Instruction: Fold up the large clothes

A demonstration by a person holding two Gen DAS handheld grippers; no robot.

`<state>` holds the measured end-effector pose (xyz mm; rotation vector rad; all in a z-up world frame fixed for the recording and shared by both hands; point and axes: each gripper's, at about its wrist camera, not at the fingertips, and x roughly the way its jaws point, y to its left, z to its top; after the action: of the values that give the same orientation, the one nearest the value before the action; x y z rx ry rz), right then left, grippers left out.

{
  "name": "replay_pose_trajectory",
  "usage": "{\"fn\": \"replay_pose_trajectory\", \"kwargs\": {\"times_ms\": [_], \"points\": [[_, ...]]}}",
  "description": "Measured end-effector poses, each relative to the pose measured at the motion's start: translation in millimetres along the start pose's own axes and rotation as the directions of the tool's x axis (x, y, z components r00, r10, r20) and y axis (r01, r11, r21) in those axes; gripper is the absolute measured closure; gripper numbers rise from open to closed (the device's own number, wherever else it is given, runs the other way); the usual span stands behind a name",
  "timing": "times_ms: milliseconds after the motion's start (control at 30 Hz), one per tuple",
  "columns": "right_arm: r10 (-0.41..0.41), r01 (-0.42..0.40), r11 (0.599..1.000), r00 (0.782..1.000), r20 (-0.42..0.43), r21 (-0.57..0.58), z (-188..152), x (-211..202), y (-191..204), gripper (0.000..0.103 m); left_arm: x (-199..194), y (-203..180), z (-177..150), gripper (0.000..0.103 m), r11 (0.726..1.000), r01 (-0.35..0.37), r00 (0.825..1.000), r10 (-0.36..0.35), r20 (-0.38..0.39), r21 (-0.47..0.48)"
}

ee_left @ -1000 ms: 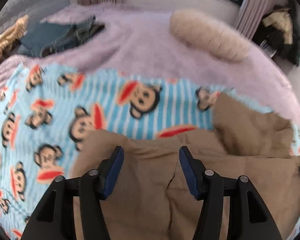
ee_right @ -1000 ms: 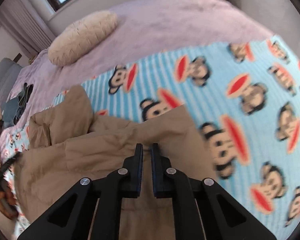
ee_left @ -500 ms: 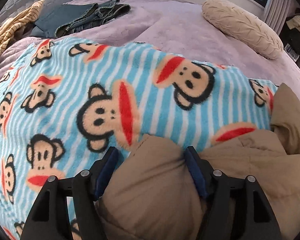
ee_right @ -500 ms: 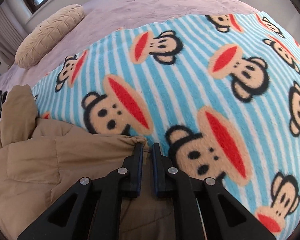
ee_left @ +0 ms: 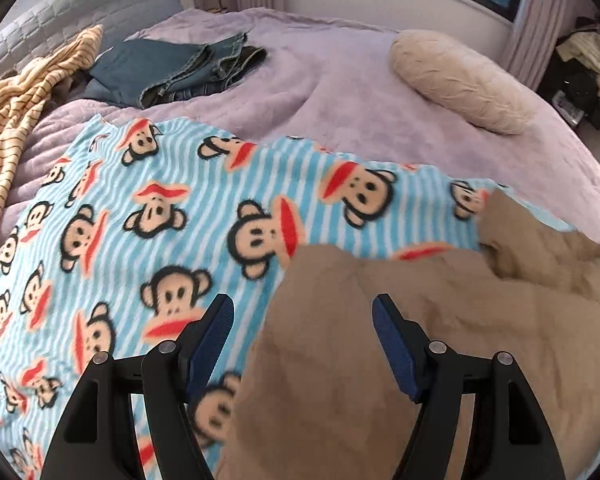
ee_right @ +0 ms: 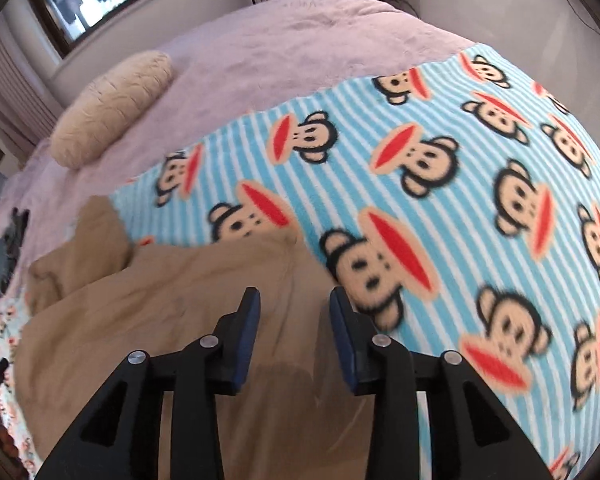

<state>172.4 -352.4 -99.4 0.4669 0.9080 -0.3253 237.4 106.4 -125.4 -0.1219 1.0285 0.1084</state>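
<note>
Where monkey-print blanket point(ee_left: 188, 216) covers the bed point(ee_left: 340, 92), tan garment point(ee_right: 172, 320) lies.

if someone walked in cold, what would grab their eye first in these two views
The loud blue-striped monkey blanket spread across the bed dominates both views. On it, at the near edge, lies a rumpled tan garment, with the open left gripper and open right gripper poised over it. A beige pillow rests behind on the lilac bedspread.
</note>
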Motion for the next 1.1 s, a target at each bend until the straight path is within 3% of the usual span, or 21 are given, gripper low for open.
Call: {"fn": "replay_pose_trajectory", "kwargs": {"times_ms": [233, 500, 533, 567, 600, 833, 967, 1100], "points": [[0.080, -0.079, 0.996, 0.996, -0.030, 0.027, -46.0, -41.8, -3.8, 0.056, -39.2, -16.1, -45.7, 0.030, 0.996, 0.018, 1.000, -0.017, -0.021, 0.087], [0.112, -0.108, 0.992, 0.992, -0.066, 0.059, -94.2, -72.4, -8.6, 0.046, -62.2, -22.9, -101.8, 0.030, 0.992, 0.084, 0.993, -0.075, -0.095, 0.094], [0.115, -0.111, 0.992, 0.991, -0.073, 0.059, -99.7, -74.6, -7.7, 0.046, -64.0, -22.0, -107.3, 0.027, 0.992, 0.087, 0.991, -0.077, -0.106, 0.090], [0.119, -0.114, 0.992, 0.989, -0.083, 0.056, -106.1, -77.0, -5.9, 0.046, -65.1, -21.0, -112.8, 0.009, 0.992, 0.089, 0.989, -0.078, -0.123, 0.087], [0.121, -0.117, 0.992, 0.989, -0.088, 0.053, -110.8, -79.2, -4.3, 0.046, -67.0, -19.6, -117.6, 0.002, 0.993, 0.088, 0.989, -0.078, -0.127, 0.079], [0.171, -0.162, 0.984, 0.978, -0.124, 0.078, -138.5, -87.4, 6.0, 0.037, -73.3, -12.1, -135.0, 0.001, 0.995, 0.093, 0.985, -0.085, -0.148, 0.048], [0.213, -0.201, 0.975, 0.967, -0.141, 0.099, -153.7, -87.1, 9.9, 0.021, -76.1, -15.1, -142.7, 0.001, 0.994, 0.079, 0.986, -0.066, -0.152, 0.081], [0.254, -0.226, 0.960, 0.951, -0.174, 0.167, -168.1, -78.6, 7.1, 0.019, -74.4, -14.1, -147.9, 0.001, 0.993, 0.077, 0.983, -0.060, -0.174, 0.093]]}}
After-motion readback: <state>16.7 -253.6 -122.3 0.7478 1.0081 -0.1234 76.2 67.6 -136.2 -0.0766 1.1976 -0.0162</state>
